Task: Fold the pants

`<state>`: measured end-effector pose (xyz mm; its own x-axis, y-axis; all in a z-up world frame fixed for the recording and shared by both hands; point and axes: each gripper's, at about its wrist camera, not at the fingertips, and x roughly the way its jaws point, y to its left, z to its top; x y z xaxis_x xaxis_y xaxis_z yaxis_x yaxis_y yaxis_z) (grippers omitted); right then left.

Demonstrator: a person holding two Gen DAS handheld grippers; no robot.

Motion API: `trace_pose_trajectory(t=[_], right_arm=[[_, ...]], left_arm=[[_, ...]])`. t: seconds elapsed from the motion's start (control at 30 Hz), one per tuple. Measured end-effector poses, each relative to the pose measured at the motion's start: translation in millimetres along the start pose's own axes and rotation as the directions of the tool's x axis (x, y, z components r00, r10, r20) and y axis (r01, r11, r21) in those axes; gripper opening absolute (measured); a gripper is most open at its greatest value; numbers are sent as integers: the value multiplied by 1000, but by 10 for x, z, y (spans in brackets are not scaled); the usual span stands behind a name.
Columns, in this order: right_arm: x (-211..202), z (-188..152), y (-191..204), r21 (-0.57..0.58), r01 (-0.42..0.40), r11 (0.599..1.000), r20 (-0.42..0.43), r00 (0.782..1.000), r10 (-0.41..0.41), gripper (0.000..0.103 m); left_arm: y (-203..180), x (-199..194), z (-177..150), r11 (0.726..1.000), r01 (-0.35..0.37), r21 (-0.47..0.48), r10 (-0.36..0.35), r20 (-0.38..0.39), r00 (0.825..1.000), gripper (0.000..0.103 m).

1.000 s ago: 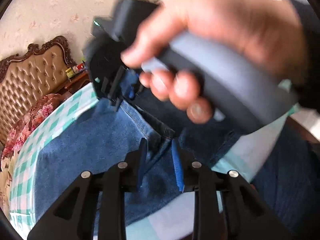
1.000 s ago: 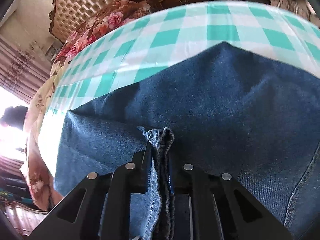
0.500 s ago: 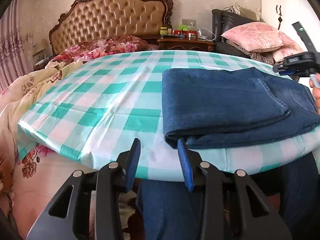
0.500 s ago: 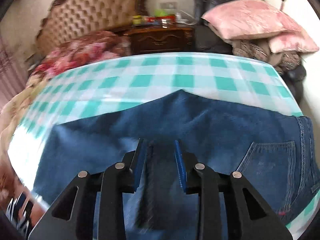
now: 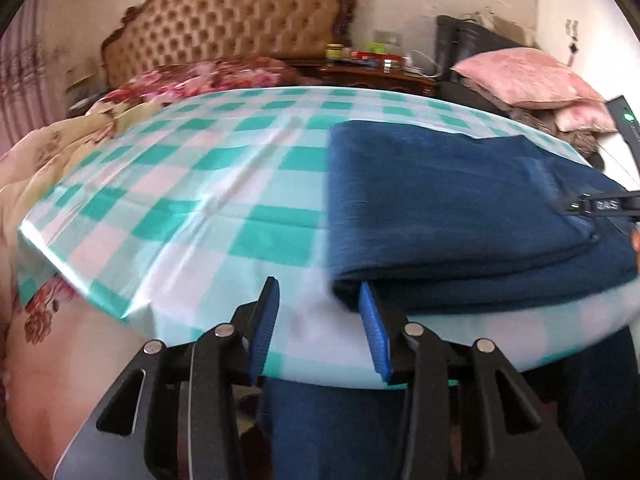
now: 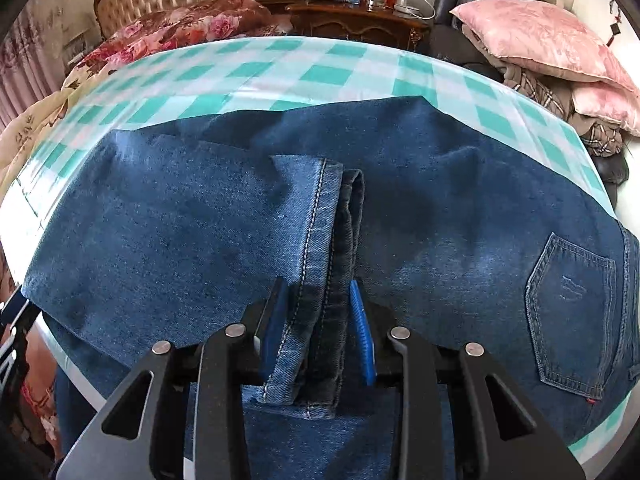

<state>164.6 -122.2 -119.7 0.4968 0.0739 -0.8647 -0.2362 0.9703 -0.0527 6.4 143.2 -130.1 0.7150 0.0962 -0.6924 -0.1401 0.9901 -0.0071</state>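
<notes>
- whereas a second ago both tongs were down in the cloth, the left gripper has backed off to the table's near edge, fingers spread, nothing between them.
- right gripper is still pinching the stitched hem of the folded dark blue denim pants.
- pants lie doubled on the glossy teal-and-white checked tablecloth; one fold judged complete.
- denim heavy, matte; back pocket faces up.

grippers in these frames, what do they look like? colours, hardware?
Both match: left gripper and right gripper have black angular linkage arms with cut-out slots and round silver pivot pins, ending in fingers faced with ribbed blue pads. No cables or sleeves visible.
</notes>
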Motion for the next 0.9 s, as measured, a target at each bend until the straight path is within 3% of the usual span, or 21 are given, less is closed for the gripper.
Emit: trace_pose_trajectory(t=[0.17,0.27,0.4,0.43,0.53,0.63,0.73,0.8,0.9], right_arm=[[-11,13,59,-32,40,999,0,999,-40,32],[-18,16,91,-44,59,997,-1,998,-59,32],[-9,11,97,-51,64,997,-6,998,-64,32],[-4,16,76,-43,56,997,-11,998,-57,33],[4,23,56,-36,53,998,-17,998,-54,36],[2,19,67,-38,60,997,-13,998,-61,36],[-1,12,75,-38,65,997,-8,998,-65,36],[-1,10,75,-39,65,997,-7,998,-66,36],[1,13,74,-41,60,997,-17,998,-61,36]], left_arm=[[-92,-84,43,999,41,13,-41,18,999,43],[-71,11,103,997,56,-59,-56,-5,998,44],[-60,33,115,1000,-24,17,24,-11,1000,45],[-29,25,105,998,-36,56,37,-16,999,50],[-119,6,16,964,-143,222,143,18,990,57],[-116,-50,48,977,-101,188,103,-2,995,55],[-190,-141,98,979,-60,194,53,37,998,56],[-126,-24,97,979,-96,182,101,-18,995,56],[96,-141,55,975,-146,168,153,-31,988,56]])
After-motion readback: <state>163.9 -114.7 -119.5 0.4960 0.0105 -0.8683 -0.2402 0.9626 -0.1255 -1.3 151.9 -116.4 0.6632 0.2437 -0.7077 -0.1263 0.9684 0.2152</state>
